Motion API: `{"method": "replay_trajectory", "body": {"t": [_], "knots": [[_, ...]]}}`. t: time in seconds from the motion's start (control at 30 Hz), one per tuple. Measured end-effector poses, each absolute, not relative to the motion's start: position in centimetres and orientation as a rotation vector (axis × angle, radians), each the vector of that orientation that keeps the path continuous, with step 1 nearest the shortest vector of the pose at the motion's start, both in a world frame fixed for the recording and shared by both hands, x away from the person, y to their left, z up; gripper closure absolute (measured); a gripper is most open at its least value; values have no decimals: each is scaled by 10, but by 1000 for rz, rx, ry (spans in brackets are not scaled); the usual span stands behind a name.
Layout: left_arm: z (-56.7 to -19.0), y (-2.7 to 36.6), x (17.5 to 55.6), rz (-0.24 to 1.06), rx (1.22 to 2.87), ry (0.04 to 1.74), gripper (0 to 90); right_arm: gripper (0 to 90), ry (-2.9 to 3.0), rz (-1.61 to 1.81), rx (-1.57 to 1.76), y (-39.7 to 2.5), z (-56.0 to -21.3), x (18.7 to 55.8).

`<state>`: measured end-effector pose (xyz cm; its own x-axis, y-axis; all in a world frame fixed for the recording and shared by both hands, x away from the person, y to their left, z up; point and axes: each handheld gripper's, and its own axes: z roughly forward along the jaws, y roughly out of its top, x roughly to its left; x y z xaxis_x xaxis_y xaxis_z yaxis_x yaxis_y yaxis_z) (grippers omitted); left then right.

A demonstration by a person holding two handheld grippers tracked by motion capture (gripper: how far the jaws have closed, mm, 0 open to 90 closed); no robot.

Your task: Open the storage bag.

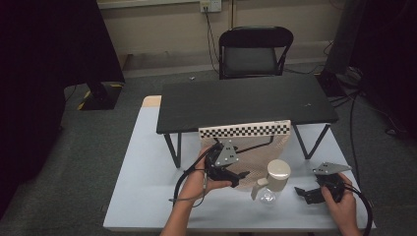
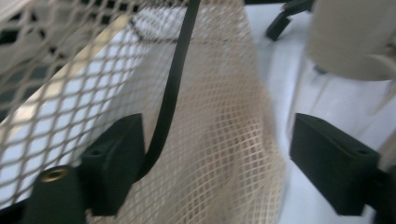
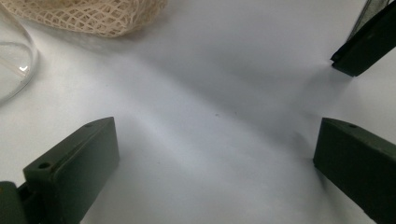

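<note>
High view: left tongs (image 1: 240, 175) at beige mesh bag (image 1: 255, 147), clear bottle (image 1: 272, 183) between them and right tongs (image 1: 301, 192).
Left gripper view: spread around mesh, black strap (image 2: 170, 93) against one jaw.
Right gripper view: spread over bare bench (image 3: 210, 93), mesh ahead.

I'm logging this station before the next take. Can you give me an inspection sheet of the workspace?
Surface: pale blue table, with a small black table standing on it.
Job's things: beige mesh bag under a checkered strip; clear jug with a cream lid beside it.
Clutter: nothing seen.
Grippers: left hand-held gripper open, its jaws around the mesh and a black strap; right hand-held gripper open over bare table, holding nothing.
Cables: one trails from each gripper; more lie on the floor at right.
Surroundings: black folding chair, wall socket, grey carpet.
</note>
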<state>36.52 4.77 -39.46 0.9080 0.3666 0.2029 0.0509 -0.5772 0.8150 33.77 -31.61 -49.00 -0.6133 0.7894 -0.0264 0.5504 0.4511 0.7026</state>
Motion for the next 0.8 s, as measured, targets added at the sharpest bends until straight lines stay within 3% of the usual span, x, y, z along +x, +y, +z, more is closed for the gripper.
{"method": "replay_trajectory", "body": {"t": [0.1,0.43,0.6,0.63,0.7,0.8], "knots": [[-394,51,364,457,2153,313,373,0,2356,950,1137,-316,-490,338],[-391,58,353,488,2147,362,532,0,2357,950,1138,-316,-490,338],[-388,59,353,500,2147,410,707,0,2357,950,1138,-316,-490,338],[-388,59,353,505,2151,420,707,0,2357,950,1138,-316,-490,338],[-386,59,352,503,2143,455,818,0,2357,950,1138,-316,-490,338],[-379,62,349,447,2125,497,884,0,2357,950,1138,-316,-490,338]]}}
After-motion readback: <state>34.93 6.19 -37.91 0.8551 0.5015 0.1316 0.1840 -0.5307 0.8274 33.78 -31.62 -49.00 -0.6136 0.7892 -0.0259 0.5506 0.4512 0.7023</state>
